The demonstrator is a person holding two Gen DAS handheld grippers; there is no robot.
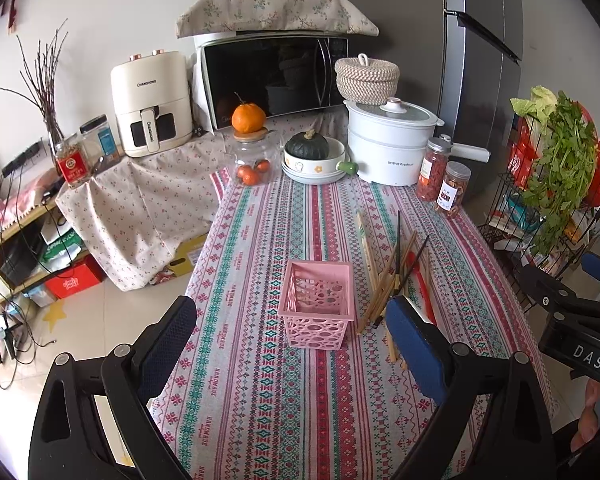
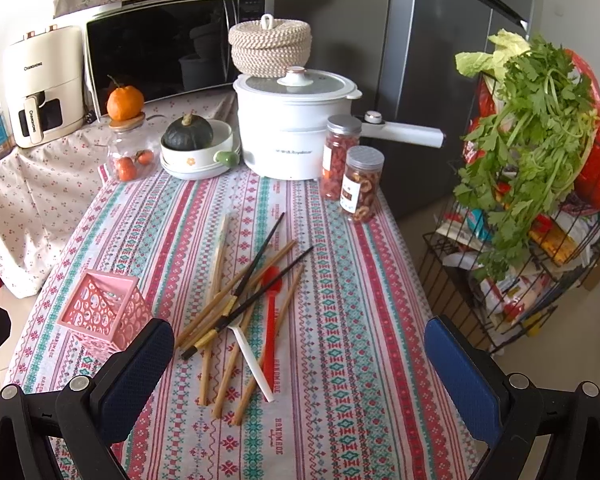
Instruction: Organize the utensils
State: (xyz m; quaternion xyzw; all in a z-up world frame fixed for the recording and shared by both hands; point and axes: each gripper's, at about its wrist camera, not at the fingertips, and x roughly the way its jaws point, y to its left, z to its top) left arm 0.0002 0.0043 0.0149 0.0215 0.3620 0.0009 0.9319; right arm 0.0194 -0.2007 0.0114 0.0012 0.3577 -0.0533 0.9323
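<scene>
Both grippers gape empty as the right gripper (image 2: 300,364) hangs nearer the chopsticks (image 2: 236,312), splayed lengthwise mid-frame, basket (image 2: 104,312) lower left.

- Left wrist view looks down the table from the near-left, pink basket (image 1: 316,304) close ahead.
- Right wrist view sits further right; both share basket (image 2: 106,306) and chopsticks (image 2: 236,304).

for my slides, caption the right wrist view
Open right gripper above scattered chopsticks beside an empty pink basket.
</scene>
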